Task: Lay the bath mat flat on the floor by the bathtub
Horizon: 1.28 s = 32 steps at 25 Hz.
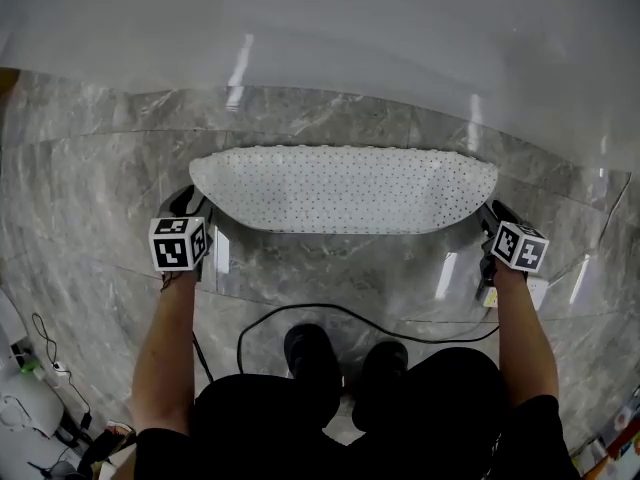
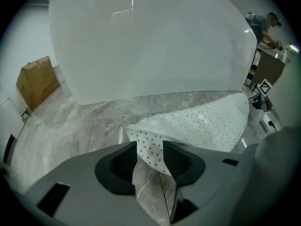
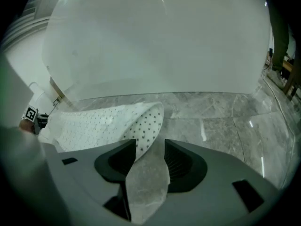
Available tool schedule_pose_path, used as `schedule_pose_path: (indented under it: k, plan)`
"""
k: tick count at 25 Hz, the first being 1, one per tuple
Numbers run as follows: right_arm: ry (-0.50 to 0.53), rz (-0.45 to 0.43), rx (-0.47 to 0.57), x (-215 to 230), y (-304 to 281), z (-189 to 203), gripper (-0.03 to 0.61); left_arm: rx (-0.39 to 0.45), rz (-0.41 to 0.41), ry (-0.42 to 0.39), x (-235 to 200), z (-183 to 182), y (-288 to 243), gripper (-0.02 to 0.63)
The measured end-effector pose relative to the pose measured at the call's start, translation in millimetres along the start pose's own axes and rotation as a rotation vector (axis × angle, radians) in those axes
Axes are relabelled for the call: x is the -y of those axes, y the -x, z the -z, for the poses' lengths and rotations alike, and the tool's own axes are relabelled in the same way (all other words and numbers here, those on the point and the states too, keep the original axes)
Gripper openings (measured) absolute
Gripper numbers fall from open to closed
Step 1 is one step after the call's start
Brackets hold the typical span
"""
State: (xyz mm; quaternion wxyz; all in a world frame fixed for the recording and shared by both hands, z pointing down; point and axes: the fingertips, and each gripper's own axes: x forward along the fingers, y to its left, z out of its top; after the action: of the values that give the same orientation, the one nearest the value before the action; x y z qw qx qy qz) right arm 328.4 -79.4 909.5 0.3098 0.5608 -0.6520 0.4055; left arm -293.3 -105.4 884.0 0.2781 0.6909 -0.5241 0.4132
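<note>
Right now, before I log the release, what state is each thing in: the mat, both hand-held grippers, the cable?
bath mat: spread on the floor beside the bathtub, both ends curled up.
left hand-held gripper: open, mat corner loose between its jaws.
right hand-held gripper: open, mat end loose between its jaws.
cable: lying in a slack loop.

No words or numbers are showing anywhere. Only black-and-white square patterns are sitting on the left cube [image 1: 180, 243] and the right cube [image 1: 519, 247].
</note>
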Motion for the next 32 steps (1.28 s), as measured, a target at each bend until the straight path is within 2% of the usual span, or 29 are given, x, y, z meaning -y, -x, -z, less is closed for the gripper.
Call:
schedule_pose_path:
  k: [2,4,6,8,10,12,14,17,20,21,23,25,26,27,29,32]
  plan:
    - [-0.030,-0.030,-0.038,-3.9,2.9,21.7,0.207,-0.008,-0.036,-0.059,-2.1,9.2,8.4,0.181]
    - [-0.045,-0.060,-0.069,-14.0,0.4,37.8,0.207,-0.007,-0.080,-0.160,4.0,12.0,14.6,0.179]
    - [-0.013,-0.079,-0.093,-27.0,-6.3,47.8,0.207,0.003,-0.108,-0.262,19.2,10.2,17.1,0.153]
    - [0.048,-0.101,-0.102,-43.6,-13.8,50.8,0.207,0.009,-0.089,-0.364,44.6,8.0,14.0,0.113]
    - [0.092,-0.113,-0.101,-58.1,-19.4,48.8,0.207,0.013,-0.046,-0.446,71.6,4.9,7.9,0.112]
    - [0.088,-0.108,-0.103,-61.3,-23.6,46.8,0.225,0.015,-0.011,-0.507,92.1,1.3,0.8,0.106]
    - [0.066,-0.109,-0.096,-58.4,-24.1,43.0,0.201,0.008,0.012,-0.562,105.1,-1.4,-7.3,0.107]
    - [0.085,-0.107,-0.065,-57.1,-22.0,33.8,0.184,-0.014,0.030,-0.594,109.8,-6.1,-19.0,0.127]
    - [0.128,-0.114,-0.058,-60.4,-27.0,24.9,0.180,-0.065,0.072,-0.584,105.8,-8.8,-36.4,0.186]
    - [0.144,-0.126,-0.053,-63.7,-29.4,19.7,0.166,-0.068,0.084,-0.577,104.0,-13.6,-40.6,0.187]
    - [0.176,-0.168,-0.034,-76.1,-34.6,3.9,0.135,-0.039,0.091,-0.577,103.1,-30.8,-44.3,0.166]
    - [0.211,-0.204,-0.022,-91.8,-41.5,-12.0,0.137,0.012,0.052,-0.630,104.6,-52.0,-45.4,0.130]
    - [0.232,-0.212,-0.023,-99.5,-45.4,-17.6,0.139,0.034,0.020,-0.667,104.7,-61.6,-46.1,0.055]
    - [0.257,-0.214,-0.026,-106.4,-48.5,-21.7,0.150,0.048,-0.004,-0.700,104.8,-69.3,-47.5,0.015]
    - [0.324,-0.211,-0.025,-118.2,-48.4,-25.9,0.160,0.051,-0.011,-0.730,106.4,-78.4,-52.5,0.014]
    - [0.496,-0.228,-0.031,-130.5,-36.5,-17.1,0.220,0.023,0.032,-0.750,110.3,-76.4,-61.5,0.014]
